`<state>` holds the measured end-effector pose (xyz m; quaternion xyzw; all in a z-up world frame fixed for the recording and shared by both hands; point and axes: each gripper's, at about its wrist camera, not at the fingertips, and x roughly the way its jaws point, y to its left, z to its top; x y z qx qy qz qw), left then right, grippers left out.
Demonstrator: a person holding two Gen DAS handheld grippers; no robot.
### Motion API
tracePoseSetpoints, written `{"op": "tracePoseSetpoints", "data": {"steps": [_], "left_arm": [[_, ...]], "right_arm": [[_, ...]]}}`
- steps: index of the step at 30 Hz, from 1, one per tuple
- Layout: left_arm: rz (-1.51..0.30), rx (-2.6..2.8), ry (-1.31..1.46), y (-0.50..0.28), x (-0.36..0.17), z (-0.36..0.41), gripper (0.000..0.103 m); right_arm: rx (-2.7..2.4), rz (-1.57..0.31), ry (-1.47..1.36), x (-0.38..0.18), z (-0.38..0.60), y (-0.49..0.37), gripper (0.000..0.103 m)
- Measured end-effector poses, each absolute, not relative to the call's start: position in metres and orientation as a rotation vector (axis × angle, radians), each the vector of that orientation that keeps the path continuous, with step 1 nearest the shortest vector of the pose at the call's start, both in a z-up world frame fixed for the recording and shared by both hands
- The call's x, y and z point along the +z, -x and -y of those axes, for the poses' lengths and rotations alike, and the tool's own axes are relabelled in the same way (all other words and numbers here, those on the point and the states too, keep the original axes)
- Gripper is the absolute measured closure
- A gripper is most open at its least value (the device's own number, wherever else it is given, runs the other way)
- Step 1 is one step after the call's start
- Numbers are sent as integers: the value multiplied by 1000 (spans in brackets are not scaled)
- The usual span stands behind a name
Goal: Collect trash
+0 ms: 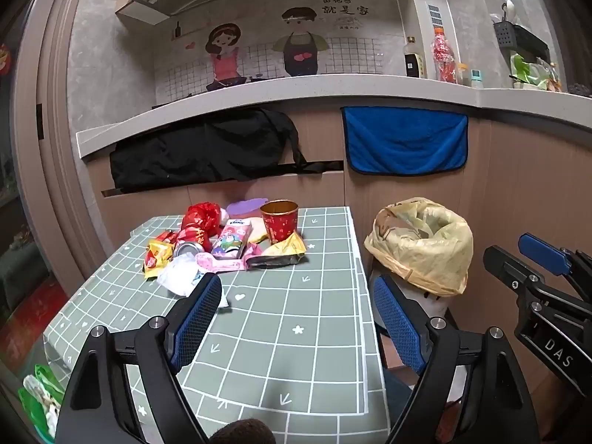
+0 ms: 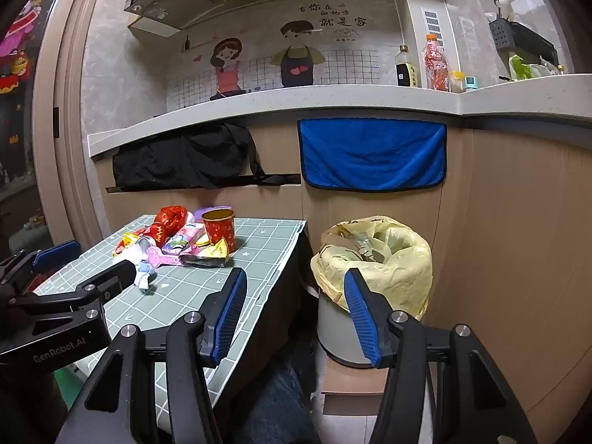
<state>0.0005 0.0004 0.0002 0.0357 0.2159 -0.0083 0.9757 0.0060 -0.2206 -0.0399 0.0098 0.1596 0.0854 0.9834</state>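
Note:
A heap of trash lies at the far end of the green checked table [image 1: 281, 318]: a red paper cup [image 1: 279, 220], a tissue pack [image 1: 234, 238], a crushed can [image 1: 188, 248], crumpled white paper [image 1: 180, 276] and a yellow wrapper [image 1: 288, 248]. My left gripper [image 1: 296, 281] hovers open over the table's near half, its left fingertip just short of the white paper. The right gripper [image 2: 296, 277] is open and empty, held between the table edge and the bin [image 2: 373, 259] lined with a yellow bag. The red cup [image 2: 219, 228] also shows in the right wrist view.
The bin [image 1: 421, 244] stands on the floor right of the table. Behind runs a kitchen counter [image 1: 296, 90] with a black bag [image 1: 199, 151] and a blue towel [image 1: 405, 140] hanging below it. Bottles [image 1: 442, 55] stand on top. A green bag [image 1: 37, 396] lies on the floor at lower left.

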Motion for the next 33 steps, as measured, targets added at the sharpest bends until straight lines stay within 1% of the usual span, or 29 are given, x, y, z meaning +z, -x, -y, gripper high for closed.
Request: {"op": "tracePoseSetpoints", "data": {"steps": [3, 4, 33], "left_arm": [[-433, -20, -75, -3, 0, -2, 19], [-407, -8, -82, 3, 1, 0, 19], [-413, -10, -74, 2, 0, -3, 19]], "right_arm": [[168, -318, -13, -40, 220, -6, 51], [169, -319, -14, -40, 220, -5, 51], [170, -330, -5, -39, 218, -4, 51]]}}
